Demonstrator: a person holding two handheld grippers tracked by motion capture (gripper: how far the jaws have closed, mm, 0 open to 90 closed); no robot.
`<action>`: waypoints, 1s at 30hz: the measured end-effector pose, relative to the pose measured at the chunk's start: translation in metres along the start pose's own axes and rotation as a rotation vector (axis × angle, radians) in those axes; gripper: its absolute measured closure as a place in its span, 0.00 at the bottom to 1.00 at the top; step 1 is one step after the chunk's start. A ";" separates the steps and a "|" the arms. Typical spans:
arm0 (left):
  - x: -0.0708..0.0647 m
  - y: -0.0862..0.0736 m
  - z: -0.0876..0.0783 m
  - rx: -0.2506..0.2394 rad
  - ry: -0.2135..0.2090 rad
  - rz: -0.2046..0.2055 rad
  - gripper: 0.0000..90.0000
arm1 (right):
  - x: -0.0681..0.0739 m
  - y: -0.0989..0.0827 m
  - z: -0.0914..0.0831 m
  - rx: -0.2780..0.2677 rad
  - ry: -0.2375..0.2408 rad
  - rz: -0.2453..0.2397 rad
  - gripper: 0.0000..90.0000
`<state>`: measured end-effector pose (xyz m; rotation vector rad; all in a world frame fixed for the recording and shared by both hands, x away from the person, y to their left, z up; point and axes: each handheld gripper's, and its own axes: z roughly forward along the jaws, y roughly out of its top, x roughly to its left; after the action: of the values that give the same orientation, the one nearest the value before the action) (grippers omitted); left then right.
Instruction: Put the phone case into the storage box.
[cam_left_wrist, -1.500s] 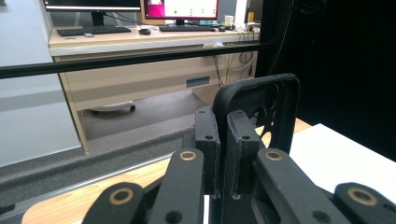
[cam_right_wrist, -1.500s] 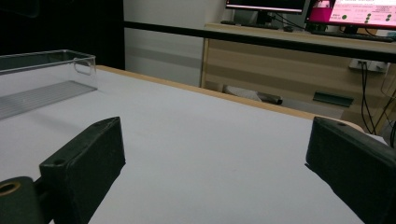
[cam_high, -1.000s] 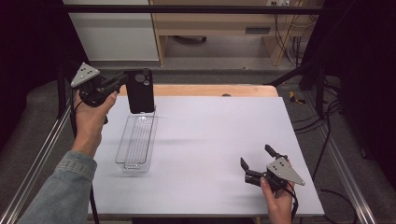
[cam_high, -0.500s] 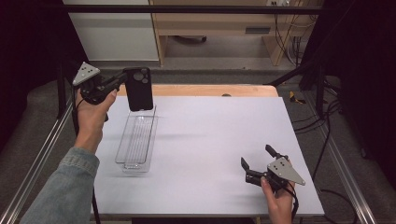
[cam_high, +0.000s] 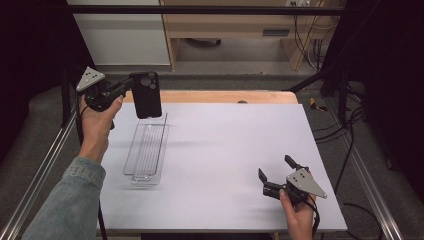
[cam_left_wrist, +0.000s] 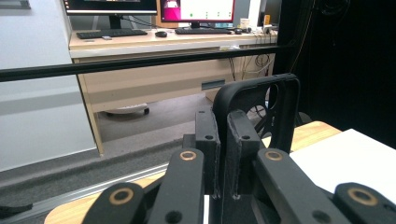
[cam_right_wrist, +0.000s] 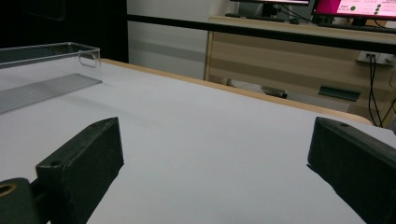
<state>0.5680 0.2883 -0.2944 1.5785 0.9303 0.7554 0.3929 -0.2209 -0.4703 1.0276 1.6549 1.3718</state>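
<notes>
My left gripper (cam_high: 131, 90) is held up in the air at the far left, shut on the edge of a black phone case (cam_high: 146, 95). The case hangs upright over the far end of a clear plastic tray (cam_high: 145, 150) that lies on the white table. In the left gripper view the two jaws (cam_left_wrist: 223, 126) pinch the case's rim (cam_left_wrist: 280, 112), and its camera cut-out faces away. My right gripper (cam_high: 275, 167) rests low near the table's front right, open, with nothing between its jaws (cam_right_wrist: 210, 154). The tray (cam_right_wrist: 46, 60) lies far off to its left.
The white table top (cam_high: 230, 150) has a wooden strip along its far edge. Metal rails run along both sides. A black bar crosses beyond the table, with a desk, monitors and cables behind it.
The left gripper with the phone case has drifted very slightly to the left. The right gripper has not moved.
</notes>
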 end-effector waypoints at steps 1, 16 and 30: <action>0.000 -0.001 0.001 0.001 0.001 0.000 0.93 | 0.000 0.000 0.000 0.004 0.001 0.000 0.04; 0.009 -0.008 0.010 0.021 0.002 0.003 0.93 | -0.001 -0.001 0.001 0.021 -0.011 -0.002 0.04; 0.008 -0.018 0.017 0.032 0.002 0.005 0.93 | -0.001 -0.002 0.001 0.021 -0.011 0.002 0.04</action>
<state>0.5829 0.2892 -0.3156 1.6090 0.9439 0.7492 0.3938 -0.2220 -0.4719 1.0474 1.6644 1.3500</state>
